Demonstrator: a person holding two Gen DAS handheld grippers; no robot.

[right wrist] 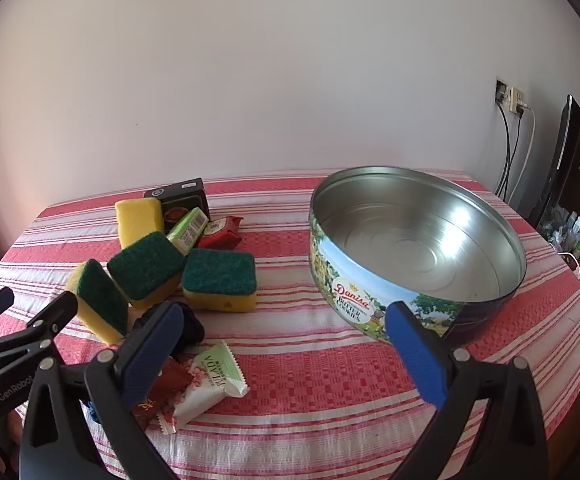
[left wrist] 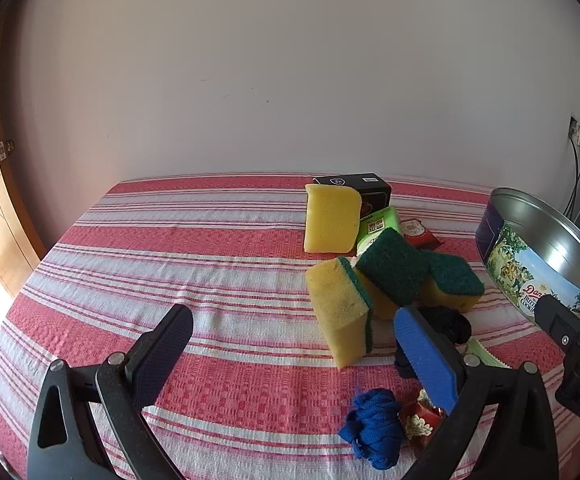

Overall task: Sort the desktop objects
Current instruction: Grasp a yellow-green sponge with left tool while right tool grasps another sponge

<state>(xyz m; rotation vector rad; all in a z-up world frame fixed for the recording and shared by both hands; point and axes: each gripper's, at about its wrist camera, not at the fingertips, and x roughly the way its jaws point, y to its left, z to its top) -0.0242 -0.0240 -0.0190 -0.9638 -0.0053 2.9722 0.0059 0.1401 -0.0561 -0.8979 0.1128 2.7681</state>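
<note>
Both claws gape wide and carry nothing: left claw (left wrist: pixel 292 354), right claw (right wrist: pixel 284 354). On the striped surface (right wrist: pixel 310 368), from left: four yellow-green sponges (right wrist: pixel 219 278) clustered together, a black box (right wrist: pixel 182 200) behind them, snack packets (right wrist: pixel 204 384) nearer, then the open Danisa cookie tin (right wrist: pixel 370 304).

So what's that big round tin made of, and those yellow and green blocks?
The round cookie tin looks like thin metal: its bare inside is shiny silver with ring grooves and glare, its outside printed. The yellow blocks with green tops look like soft foam sponge, with tiny holes, topped by a rough, fuzzy scouring layer.
</note>
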